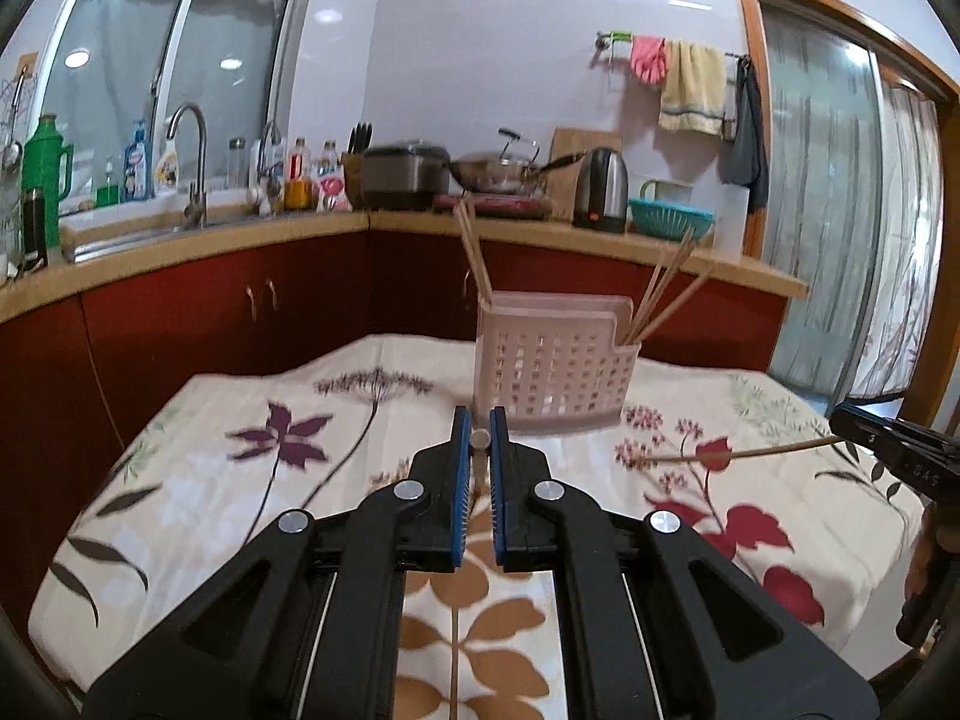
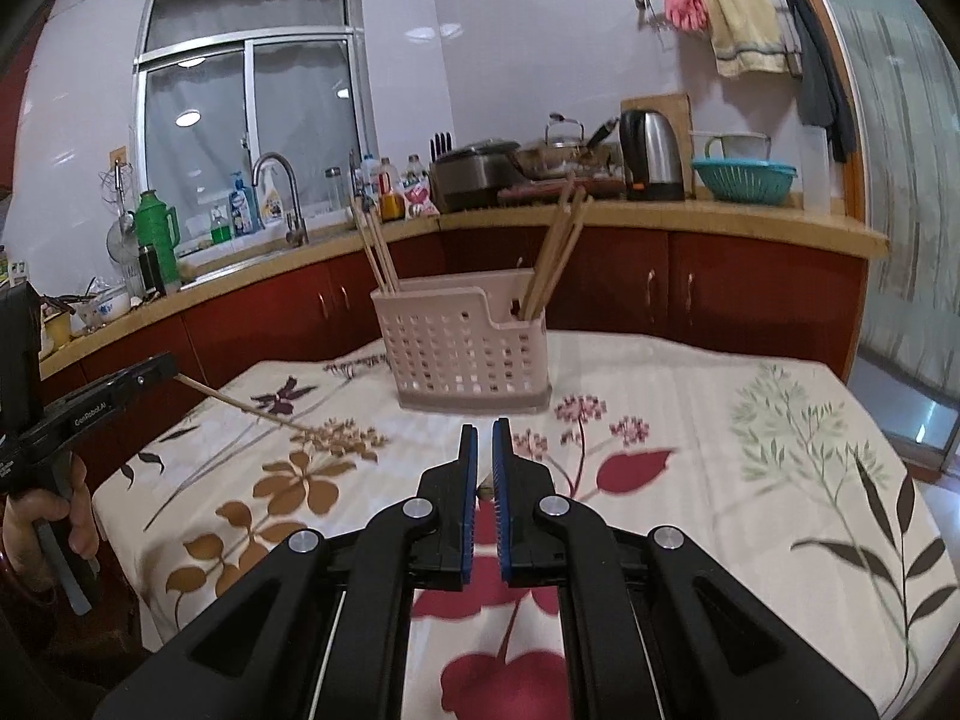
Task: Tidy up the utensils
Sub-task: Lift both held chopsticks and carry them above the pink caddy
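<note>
A pink slotted utensil holder (image 1: 555, 369) (image 2: 465, 348) stands at the far middle of the floral table, with several wooden chopsticks in its left end (image 1: 474, 252) and right end (image 1: 669, 288). My left gripper (image 1: 480, 420) is shut on one chopstick (image 1: 479, 441), seen end-on between its pads; in the right wrist view this chopstick (image 2: 246, 405) slants down from the left gripper (image 2: 171, 369) toward the cloth. My right gripper (image 2: 485, 432) is shut on another chopstick (image 2: 485, 487); in the left wrist view that chopstick (image 1: 744, 451) sticks out leftward from it (image 1: 840, 420).
The table has a floral cloth (image 1: 240, 450) (image 2: 720, 420). Behind it runs a red-fronted kitchen counter (image 1: 180, 240) with a sink tap (image 1: 192, 162), bottles, a rice cooker (image 1: 405, 174), a wok, a kettle (image 1: 600, 189) and a teal basket (image 1: 672, 219). A glass door (image 1: 840, 210) is at right.
</note>
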